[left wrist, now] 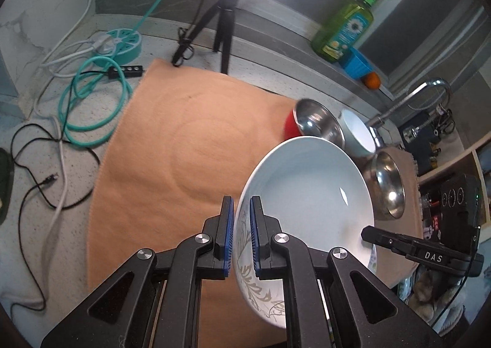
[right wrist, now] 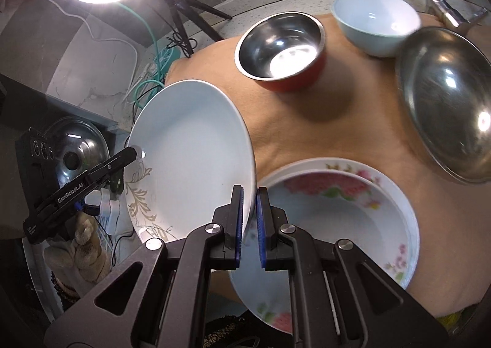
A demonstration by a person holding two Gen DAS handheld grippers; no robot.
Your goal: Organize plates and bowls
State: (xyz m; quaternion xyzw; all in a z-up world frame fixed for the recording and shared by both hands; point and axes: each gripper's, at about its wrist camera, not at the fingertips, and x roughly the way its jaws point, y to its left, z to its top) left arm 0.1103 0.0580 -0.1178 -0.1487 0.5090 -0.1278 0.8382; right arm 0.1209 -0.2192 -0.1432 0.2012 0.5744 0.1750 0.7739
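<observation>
A pale blue plate [left wrist: 310,194] with a grey leaf pattern on its underside is held tilted above the orange mat [left wrist: 190,145]. My left gripper [left wrist: 241,228] is shut on its near rim. My right gripper [right wrist: 249,219] is shut on the opposite rim of the same plate [right wrist: 190,157]. Each gripper shows in the other's view: the right gripper [left wrist: 365,233] and the left gripper [right wrist: 133,151]. A floral plate [right wrist: 337,213] lies on the mat below the right gripper. A red-sided steel bowl [right wrist: 282,50], a pale blue bowl [right wrist: 374,25] and a large steel bowl [right wrist: 448,99] stand farther back.
A ring light on a tripod [left wrist: 224,19], a teal cable reel [left wrist: 122,44] and loose cables [left wrist: 46,164] lie at the counter's left. A green soap bottle [left wrist: 346,25], a blue cup [left wrist: 357,64] and a faucet [left wrist: 408,99] are at the right. A pot lid [right wrist: 73,154] sits left of the plate.
</observation>
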